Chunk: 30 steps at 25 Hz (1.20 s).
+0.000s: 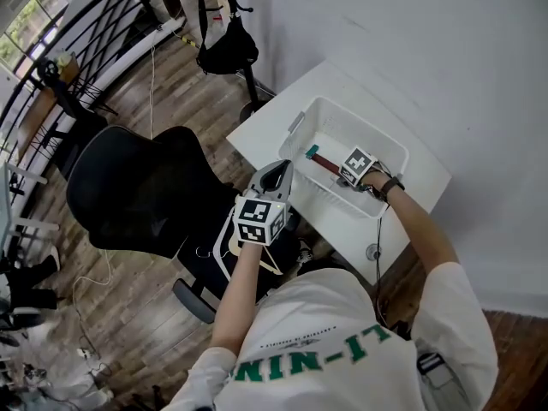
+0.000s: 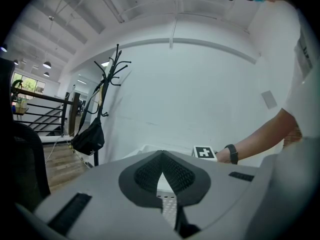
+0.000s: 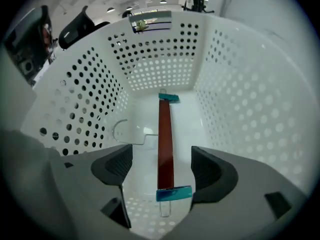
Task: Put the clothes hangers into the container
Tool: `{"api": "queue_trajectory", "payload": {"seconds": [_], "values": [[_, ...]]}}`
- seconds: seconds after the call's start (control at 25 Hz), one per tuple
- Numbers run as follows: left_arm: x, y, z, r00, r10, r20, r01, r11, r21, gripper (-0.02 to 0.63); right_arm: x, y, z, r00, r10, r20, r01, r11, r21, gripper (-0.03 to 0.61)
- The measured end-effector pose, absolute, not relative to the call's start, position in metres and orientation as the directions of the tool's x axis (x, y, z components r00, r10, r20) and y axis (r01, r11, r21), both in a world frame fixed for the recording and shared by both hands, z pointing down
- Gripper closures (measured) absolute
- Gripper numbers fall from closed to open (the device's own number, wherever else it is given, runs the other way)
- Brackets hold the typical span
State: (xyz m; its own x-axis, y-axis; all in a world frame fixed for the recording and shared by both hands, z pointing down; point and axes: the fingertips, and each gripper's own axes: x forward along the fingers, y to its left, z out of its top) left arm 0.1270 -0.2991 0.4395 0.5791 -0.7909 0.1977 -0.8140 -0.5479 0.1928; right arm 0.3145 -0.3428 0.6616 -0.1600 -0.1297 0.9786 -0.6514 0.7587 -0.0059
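Note:
A clothes hanger [image 1: 324, 163] with a dark red bar, teal clips and a wire hook lies flat on the floor of the white perforated container [image 1: 344, 114]. In the right gripper view the hanger [image 3: 165, 139] runs straight away from me. My right gripper [image 3: 162, 166] stands open around its near end, and the pads are clear of the bar. From the head view the right gripper [image 1: 344, 176] reaches into the container from the right. My left gripper [image 1: 277, 173] is shut and empty, hovering beside the container's near left corner; its pads [image 2: 175, 176] meet at the tip.
The container sits on a small white table [image 1: 274, 127] against a white wall. A black office chair [image 1: 137, 187] stands at the left of the table, under my left arm. A coat stand with a black bag [image 1: 227, 45] is further back, on the wooden floor.

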Motion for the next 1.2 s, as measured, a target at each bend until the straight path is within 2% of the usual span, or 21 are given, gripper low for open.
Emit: {"api": "queue_trajectory", "payload": {"seconds": [0.2, 0.4, 0.6, 0.88, 1.2], "values": [[0.111, -0.288, 0.436, 0.555, -0.809, 0.194, -0.830, -0.523, 0.195, 0.604, 0.298, -0.345, 0.601, -0.170, -0.282, 0.944, -0.601, 0.789, 0.128, 0.202], [0.090, -0.276, 0.429, 0.518, -0.836, 0.180, -0.852, -0.488, 0.188, 0.604, 0.255, -0.334, 0.543, -0.345, -0.355, 0.869, -0.576, 0.811, 0.103, 0.213], [0.055, -0.252, 0.423, 0.450, -0.878, 0.162, -0.888, -0.422, 0.182, 0.604, 0.210, -0.311, 0.496, -0.444, -0.389, 0.807, -0.526, 0.842, 0.116, 0.232], [-0.013, -0.202, 0.428, 0.312, -0.935, 0.165, -0.941, -0.281, 0.188, 0.604, 0.125, -0.268, 0.467, -0.533, -0.330, 0.779, -0.367, 0.920, 0.139, 0.232], [-0.098, -0.136, 0.463, 0.123, -0.968, 0.216, -0.973, -0.075, 0.219, 0.604, 0.024, -0.211, 0.491, -0.591, -0.187, 0.784, -0.204, 0.976, 0.079, 0.232]]}}
